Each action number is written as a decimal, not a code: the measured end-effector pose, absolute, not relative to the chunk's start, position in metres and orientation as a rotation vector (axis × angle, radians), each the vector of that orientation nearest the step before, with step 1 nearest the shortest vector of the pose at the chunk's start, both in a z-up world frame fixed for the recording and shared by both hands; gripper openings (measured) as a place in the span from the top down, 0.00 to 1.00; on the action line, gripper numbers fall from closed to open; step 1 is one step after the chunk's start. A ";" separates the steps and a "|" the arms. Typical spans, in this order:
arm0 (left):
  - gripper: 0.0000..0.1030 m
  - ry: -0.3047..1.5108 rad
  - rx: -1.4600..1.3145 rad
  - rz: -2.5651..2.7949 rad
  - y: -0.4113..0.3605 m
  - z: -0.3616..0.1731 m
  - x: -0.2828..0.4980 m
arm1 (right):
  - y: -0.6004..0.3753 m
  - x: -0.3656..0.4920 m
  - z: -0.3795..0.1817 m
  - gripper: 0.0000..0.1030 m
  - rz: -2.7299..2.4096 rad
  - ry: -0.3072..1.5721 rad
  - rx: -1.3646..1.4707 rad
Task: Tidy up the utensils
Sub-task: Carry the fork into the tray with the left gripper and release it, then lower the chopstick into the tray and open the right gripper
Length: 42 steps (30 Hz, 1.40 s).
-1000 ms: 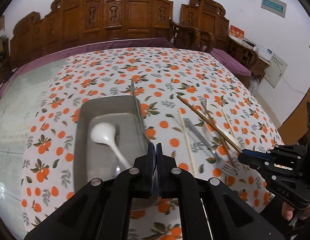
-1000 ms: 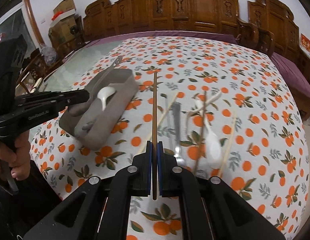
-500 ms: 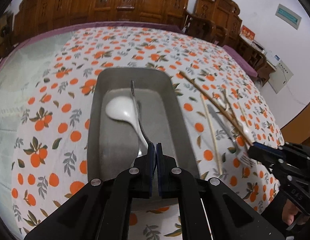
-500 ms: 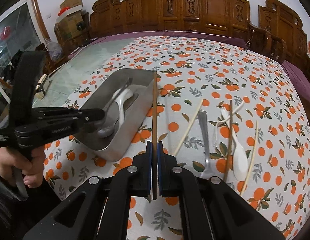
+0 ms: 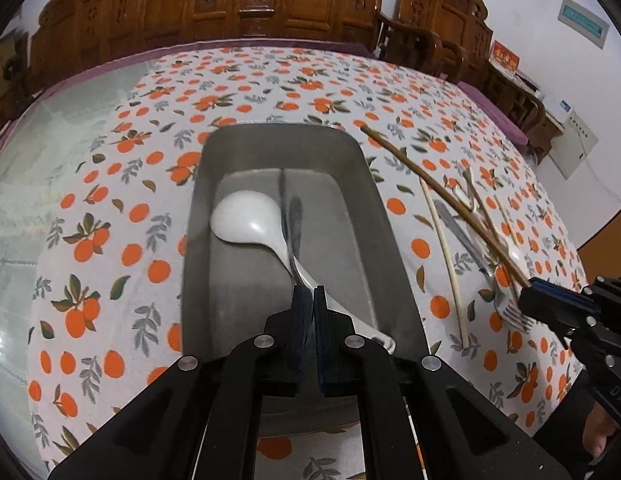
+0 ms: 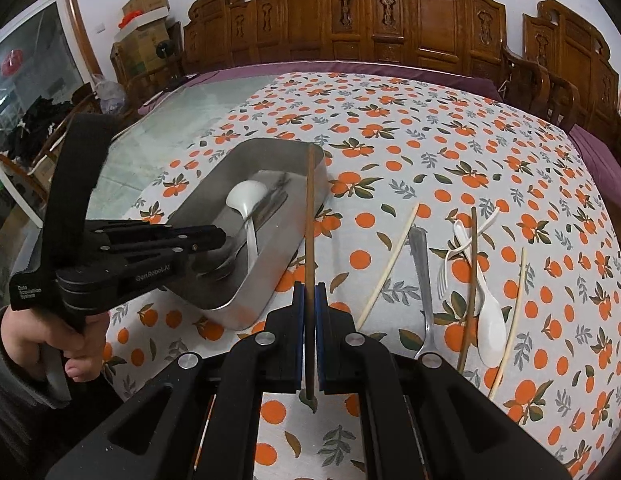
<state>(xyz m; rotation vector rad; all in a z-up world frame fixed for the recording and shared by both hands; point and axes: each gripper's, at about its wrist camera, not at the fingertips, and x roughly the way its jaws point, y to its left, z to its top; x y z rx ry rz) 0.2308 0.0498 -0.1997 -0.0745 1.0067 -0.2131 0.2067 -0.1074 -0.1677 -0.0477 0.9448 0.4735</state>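
Observation:
A metal tray [image 5: 362, 184] [image 6: 286, 236] sits on the orange-print tablecloth and holds a white ladle [image 5: 246, 220] [image 6: 244, 196]. My left gripper [image 5: 308, 294] [image 6: 218, 236] is shut on a metal utensil [image 5: 292, 220] and holds it low inside the tray, beside the ladle. My right gripper [image 6: 309, 292] [image 5: 526, 296] is shut on a brown chopstick [image 6: 309, 216] [image 5: 438, 184], whose tip reaches over the tray's right rim.
Right of the tray lie a pale chopstick [image 6: 390, 260], a metal fork [image 6: 422, 264], another brown chopstick [image 6: 472, 280], a white plastic spoon [image 6: 490, 316], a white plastic fork [image 6: 450, 260] and a second pale chopstick [image 6: 514, 308]. Carved wooden chairs stand behind the table.
My left gripper has moved forward and down, carrying the metal utensil from the tray's right rim into the tray. My right gripper has swung the brown chopstick left, toward the tray.

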 end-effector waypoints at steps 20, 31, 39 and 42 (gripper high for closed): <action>0.72 0.863 -0.076 -0.115 0.097 -0.152 0.218 | -0.065 0.221 -0.171 0.94 0.526 0.972 0.005; 0.48 0.823 -0.093 -0.062 0.122 -0.138 0.218 | -0.038 0.243 -0.190 0.94 0.519 1.036 0.030; 0.46 0.812 -0.112 -0.053 0.129 -0.134 0.217 | -0.018 0.252 -0.202 0.94 0.528 1.072 0.022; 0.45 0.810 -0.119 -0.053 0.131 -0.134 0.217 | -0.012 0.254 -0.205 0.92 0.539 1.077 0.020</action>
